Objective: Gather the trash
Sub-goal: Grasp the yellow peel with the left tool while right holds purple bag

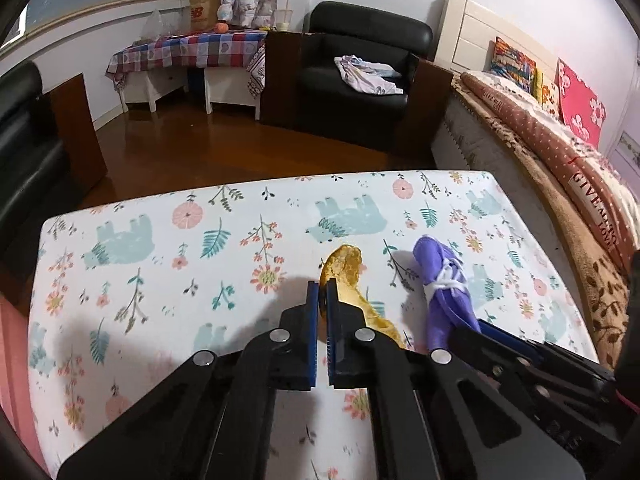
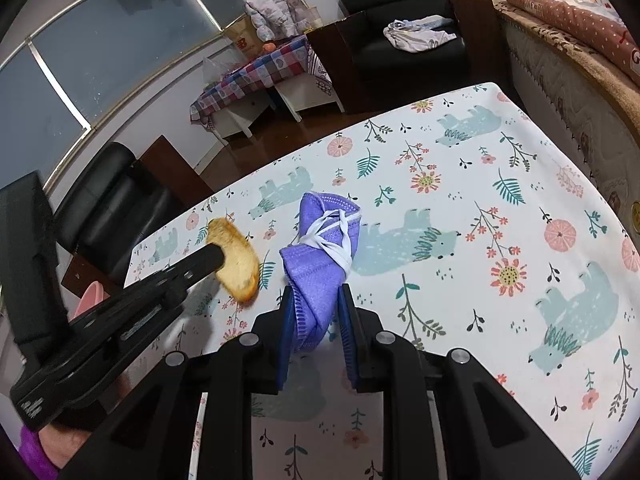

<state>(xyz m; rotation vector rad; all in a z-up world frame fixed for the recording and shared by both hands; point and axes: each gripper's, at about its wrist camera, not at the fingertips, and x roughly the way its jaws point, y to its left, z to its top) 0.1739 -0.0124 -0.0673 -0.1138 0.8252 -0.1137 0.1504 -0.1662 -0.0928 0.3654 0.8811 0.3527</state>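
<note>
Left gripper (image 1: pixel 322 286) has its fingers (image 1: pixel 311 300) pinched tight on a yellow-brown peel (image 1: pixel 348 266), which sticks out past the tips; from the right wrist view the peel (image 2: pixel 236 260) looks lifted clear of the desk (image 2: pixel 500 184), casting a shadow underneath. Right gripper (image 2: pixel 314 298) has its fingers (image 2: pixel 286 320) set narrow and clamped on a rolled-up purple face mask (image 2: pixel 320 248) with white ear loops wrapped around it; the mask's far end points away from the camera over the bear-and-flower cloth, can't tell if that end touches the desk. Mask (image 1: pixel 440 276) sits just right of the peel in the left wrist view, the two near each other but apart. Desk has a white cloth with teal bears, pink flowers and leaves. Behind: black armchair (image 1: pixel 360 68) with a crumpled cloth on its seat, bed (image 1: pixel 560 152) at right, checked-cloth side table (image 1: pixel 192 48) under the window
</note>
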